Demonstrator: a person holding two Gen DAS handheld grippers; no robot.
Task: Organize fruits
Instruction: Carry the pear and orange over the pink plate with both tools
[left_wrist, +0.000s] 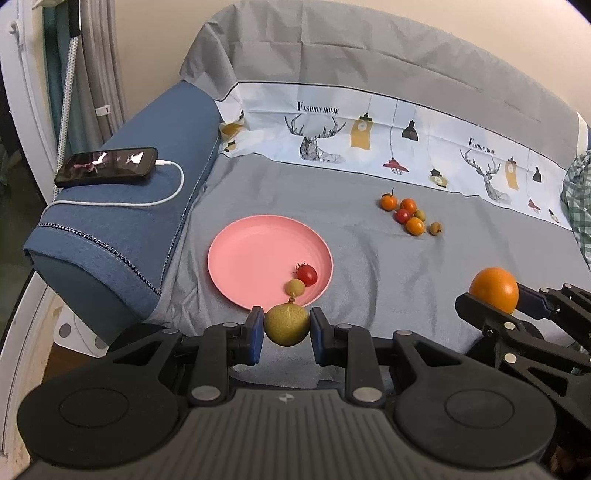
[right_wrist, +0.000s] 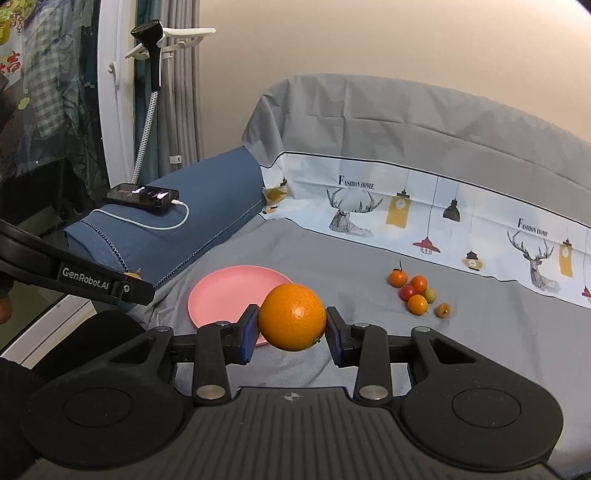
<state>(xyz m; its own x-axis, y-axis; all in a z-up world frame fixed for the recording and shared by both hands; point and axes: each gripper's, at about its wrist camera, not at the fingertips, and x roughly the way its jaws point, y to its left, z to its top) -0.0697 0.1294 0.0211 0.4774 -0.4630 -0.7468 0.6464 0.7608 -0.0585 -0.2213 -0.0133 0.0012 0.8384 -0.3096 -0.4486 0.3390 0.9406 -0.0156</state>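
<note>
Green fruit (left_wrist: 287, 325): was clamped between the pads of the left gripper (left_wrist: 287, 328), held just short of the plate's near rim, above the sheet.
Orange (right_wrist: 292, 316): was gripped in the right gripper (right_wrist: 291, 325), off the sheet, near the plate's right side.
Plate (left_wrist: 251, 258): pink, on the grey sheet (left_wrist: 388, 266); a red tomato (left_wrist: 306, 274) and a small pale fruit (left_wrist: 296, 287) already lay touching each other near its near-right rim; the rest was bare.
Pile (left_wrist: 410, 216): small orange, red and green fruits were still clustered on the sheet, well apart from the plate.
Step, judged: carrying both fruits to the plate.
How to do it well, judged: go for the bare far-left part, lower until the fruit touches before letting go, since round fruit would roll. One hand at a time, so the grippers don't crowd. Set the orange clear of the two small fruits.
Risk, judged: the soft sheet could tilt the plate if pressed at the rim.
</note>
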